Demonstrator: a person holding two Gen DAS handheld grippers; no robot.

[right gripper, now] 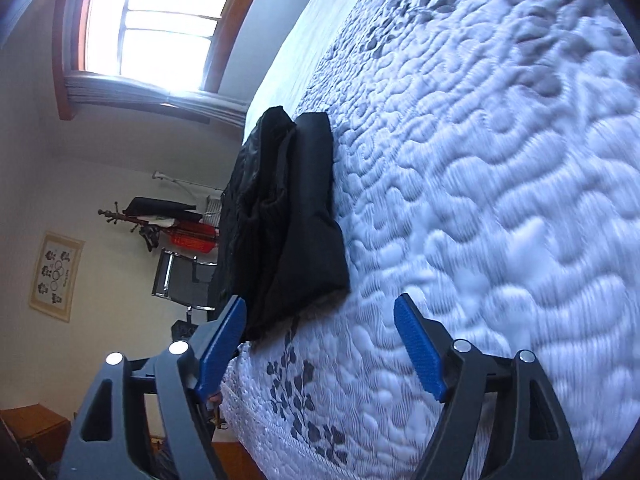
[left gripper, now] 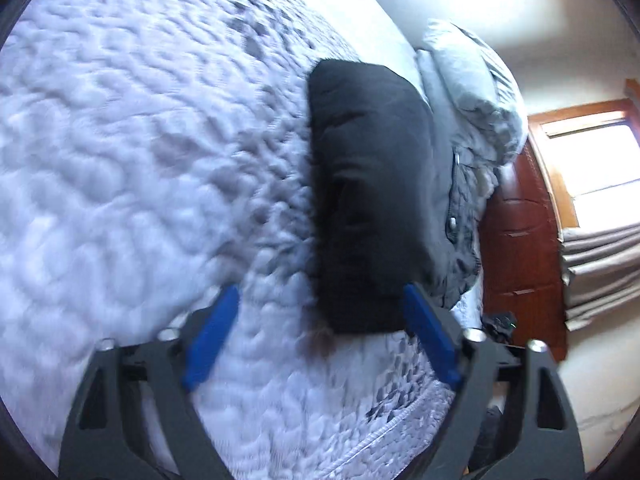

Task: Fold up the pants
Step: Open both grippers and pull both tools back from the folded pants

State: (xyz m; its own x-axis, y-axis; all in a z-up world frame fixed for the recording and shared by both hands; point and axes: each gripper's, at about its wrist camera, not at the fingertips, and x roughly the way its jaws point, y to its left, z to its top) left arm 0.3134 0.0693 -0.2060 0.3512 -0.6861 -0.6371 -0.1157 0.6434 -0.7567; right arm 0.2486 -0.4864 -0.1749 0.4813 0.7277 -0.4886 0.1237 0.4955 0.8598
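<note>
**Folded black pants on bed, both jaws released and clear of them**

- Left gripper (left gripper: pixel 320 312): jaws spread wide, nothing between the pads. The near short end of the pants (left gripper: pixel 372 196) lies just ahead, toward its right-hand finger (left gripper: pixel 428 340); contact cannot be told through the blur.
- Right gripper (right gripper: pixel 320 320): jaws likewise released and empty. The pants (right gripper: pixel 308 220) lie ahead and toward its left-hand finger (right gripper: pixel 220 344).
- Pants: a compact dark bundle on the quilted mattress (left gripper: pixel 132 152), near the bed's edge, long axis running away from both cameras. Judged largely folded; the left gripper looks nearer.
- Adjacent: a dark padded garment (right gripper: pixel 248 208) touching the bundle's outer side, liable to be caught in any grasp.
- Farther: pale bedding (left gripper: pixel 472 80) heaped past the bundle; wooden cabinet (left gripper: pixel 520 248); window (right gripper: pixel 168 16); chair (right gripper: pixel 180 276).
</note>
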